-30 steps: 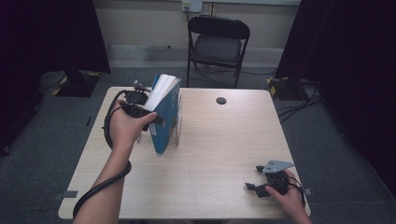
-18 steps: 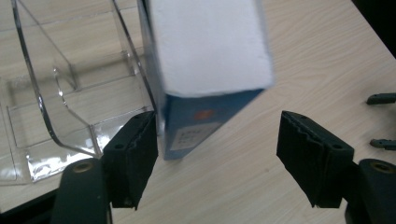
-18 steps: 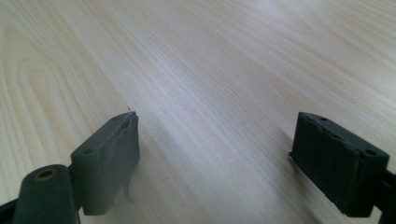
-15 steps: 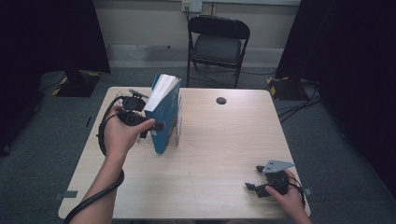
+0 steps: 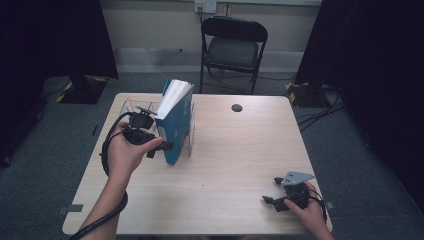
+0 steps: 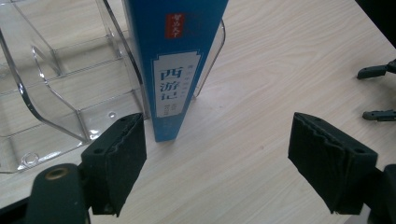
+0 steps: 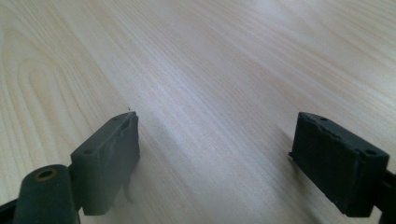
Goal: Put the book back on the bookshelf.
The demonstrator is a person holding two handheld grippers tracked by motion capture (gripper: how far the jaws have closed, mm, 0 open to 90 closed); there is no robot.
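Standing done: book (image 5: 176, 122) upright in clear rack (image 6: 56, 88) near tabletop's far-left corner | my left tool (image 6: 233, 154) just spread, nothing between | right tool (image 7: 229, 158) spread, idle | left: withdraw.

Right gripper (image 7: 215, 154) jaws spread wide — nothing between them, one pad at 8 o'clock, the other at 4 o'clock; pale wood-grain table (image 7: 224, 60) beneath.
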